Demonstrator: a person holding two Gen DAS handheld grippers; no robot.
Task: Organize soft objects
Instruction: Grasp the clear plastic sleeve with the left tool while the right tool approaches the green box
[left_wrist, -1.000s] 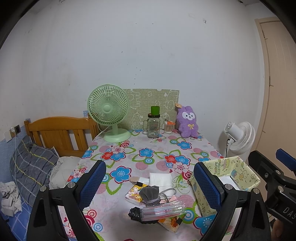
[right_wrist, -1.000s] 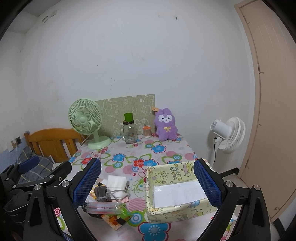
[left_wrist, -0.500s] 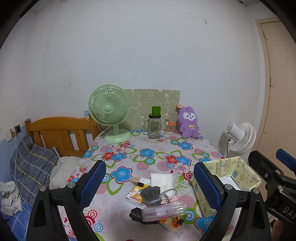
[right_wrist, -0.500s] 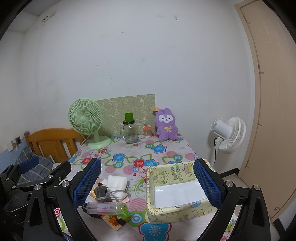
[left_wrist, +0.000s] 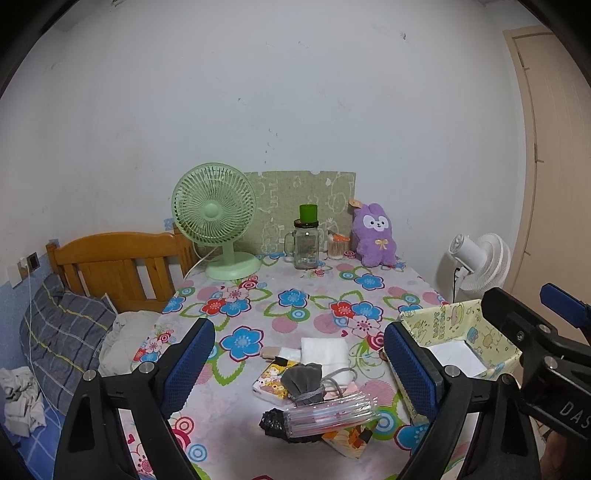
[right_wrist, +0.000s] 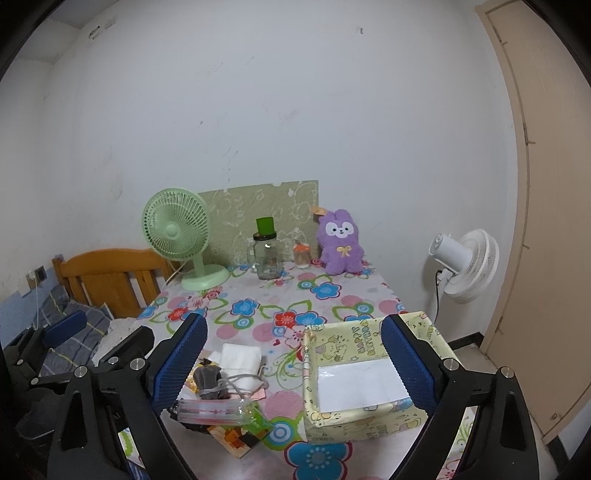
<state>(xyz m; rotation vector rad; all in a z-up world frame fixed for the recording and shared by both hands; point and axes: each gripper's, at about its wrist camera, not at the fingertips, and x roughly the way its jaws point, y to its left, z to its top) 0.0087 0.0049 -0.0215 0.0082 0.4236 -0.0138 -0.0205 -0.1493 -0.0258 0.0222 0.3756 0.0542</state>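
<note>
Near the flowered table's front edge lies a small pile: a grey drawstring pouch (left_wrist: 303, 380) (right_wrist: 207, 376), a folded white cloth (left_wrist: 325, 349) (right_wrist: 240, 358), a clear bag of masks (left_wrist: 328, 413) (right_wrist: 210, 408) and cartoon-printed packs (left_wrist: 267, 386). To its right stands a yellow paper box (left_wrist: 458, 325) (right_wrist: 343, 341), holding nothing. A purple plush rabbit (left_wrist: 375, 240) (right_wrist: 340, 247) sits at the back. My left gripper (left_wrist: 297, 334) hovers over the pile and my right gripper (right_wrist: 293, 325) over the box's left side. The jaws of both are closing slightly, with nothing between them.
A green desk fan (left_wrist: 214, 218), a glass jar with a green lid (left_wrist: 306, 243) and a small jar (left_wrist: 336, 247) stand along the back wall. A white floor fan (right_wrist: 465, 266) and a door are on the right. A wooden headboard (left_wrist: 118, 258) and bedding are on the left.
Both pairs of jaws have narrowed a little. Nothing on the table has moved.
</note>
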